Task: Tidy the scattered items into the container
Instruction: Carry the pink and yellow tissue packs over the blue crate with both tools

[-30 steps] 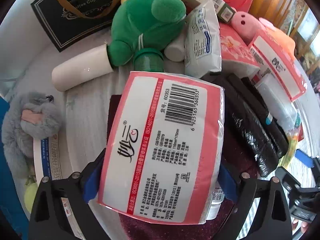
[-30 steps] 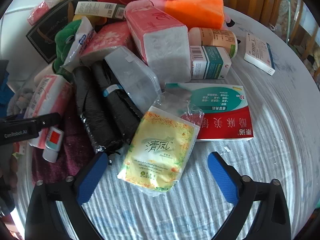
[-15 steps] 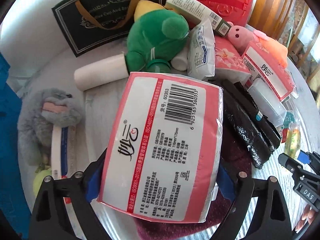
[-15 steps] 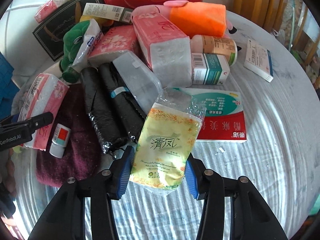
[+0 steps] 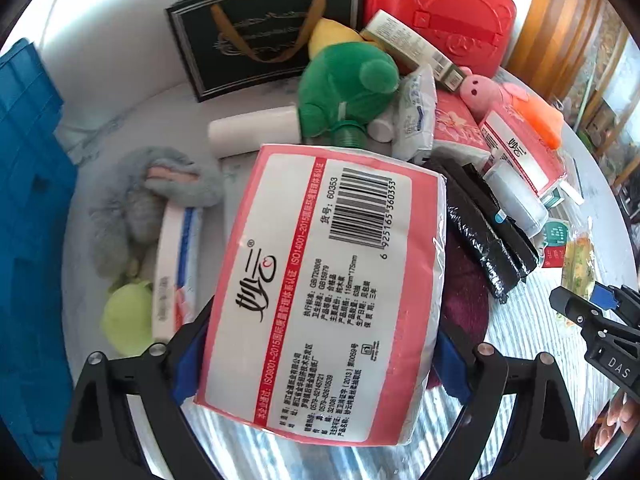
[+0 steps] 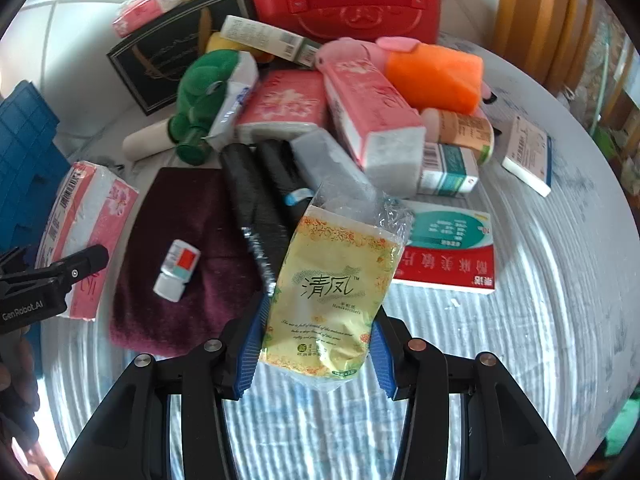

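While my left gripper (image 5: 320, 356) clamps a pink-and-white barcoded tissue pack (image 5: 320, 292), my right gripper (image 6: 316, 344) pinches a yellow floral tissue packet (image 6: 332, 296), crinkled clear top.

Left gripper (image 5: 316, 354): your blue pads press both sides of the pink tissue pack (image 5: 324, 292), jaws spread wide.
Right gripper (image 6: 316, 346): your pads clamp the yellow tissue packet (image 6: 332, 288), which sticks out forward beyond the fingertips.
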